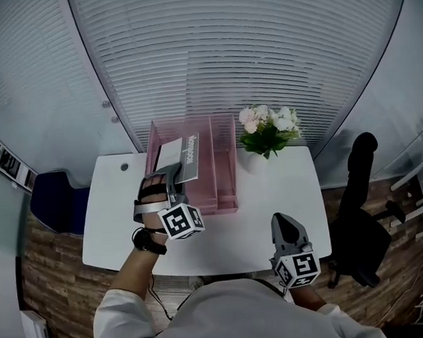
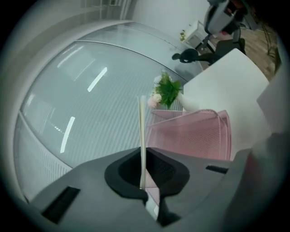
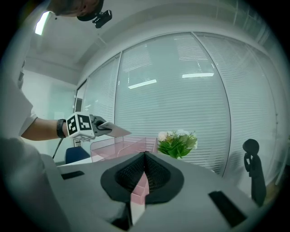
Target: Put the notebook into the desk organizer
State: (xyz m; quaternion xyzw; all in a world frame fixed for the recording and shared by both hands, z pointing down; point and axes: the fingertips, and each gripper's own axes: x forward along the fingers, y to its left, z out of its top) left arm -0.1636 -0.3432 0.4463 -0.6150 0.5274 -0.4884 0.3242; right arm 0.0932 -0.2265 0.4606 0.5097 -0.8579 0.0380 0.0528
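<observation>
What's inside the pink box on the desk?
The right-hand slots of the pink organizer look empty. The notebook, pinched in the left gripper, hangs over the left side and covers whatever is in there.

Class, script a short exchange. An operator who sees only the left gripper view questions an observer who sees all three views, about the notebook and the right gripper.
Operator: Is the thin pale edge in my jaws inside the desk organizer yet?
Observer: No. The right gripper view shows the left gripper holding the notebook above the pink desk organizer, not in it.
Operator: Is the right gripper carrying anything?
Observer: No. The right gripper has its jaws together with nothing between them.
</observation>
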